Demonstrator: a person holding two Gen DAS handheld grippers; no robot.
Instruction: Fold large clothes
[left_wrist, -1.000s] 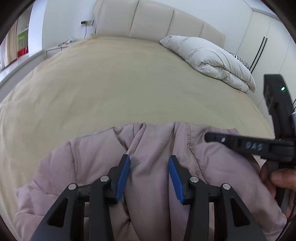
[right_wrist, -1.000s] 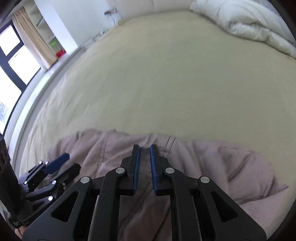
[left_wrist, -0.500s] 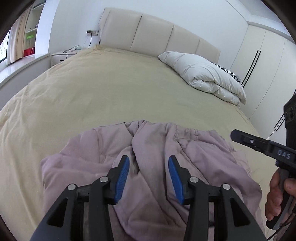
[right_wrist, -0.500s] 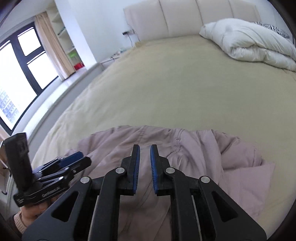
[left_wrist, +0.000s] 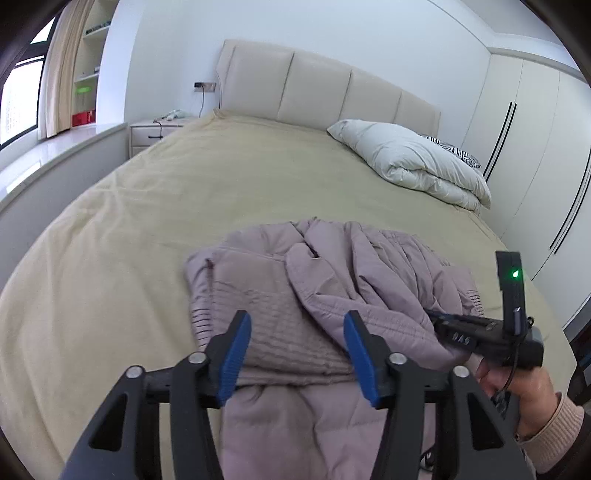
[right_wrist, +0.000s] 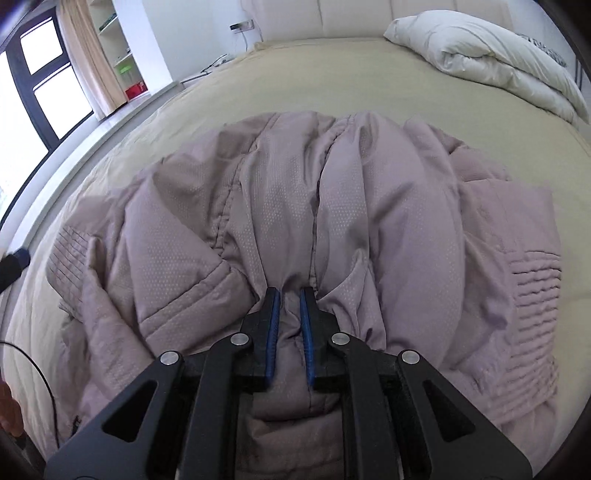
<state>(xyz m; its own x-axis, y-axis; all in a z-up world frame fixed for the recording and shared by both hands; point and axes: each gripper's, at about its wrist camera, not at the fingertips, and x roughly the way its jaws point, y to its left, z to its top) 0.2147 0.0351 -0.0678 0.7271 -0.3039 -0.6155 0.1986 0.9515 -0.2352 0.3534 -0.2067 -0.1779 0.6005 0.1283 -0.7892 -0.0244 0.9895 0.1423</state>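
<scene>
So the puffy mauve jacket (right_wrist: 332, 221) lay bunched on the bed (left_wrist: 155, 206), the right hand-held gripper (right_wrist: 290, 332) was pinched tight on a fold, the left hand-held gripper (left_wrist: 295, 354) had just spread open off it, and flattening looked next.

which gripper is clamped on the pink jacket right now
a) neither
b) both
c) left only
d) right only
d: the right gripper pinches a ridge of the pink jacket between nearly closed blue pads, while the left gripper has just been opening, its pads clear of the fabric.
</scene>
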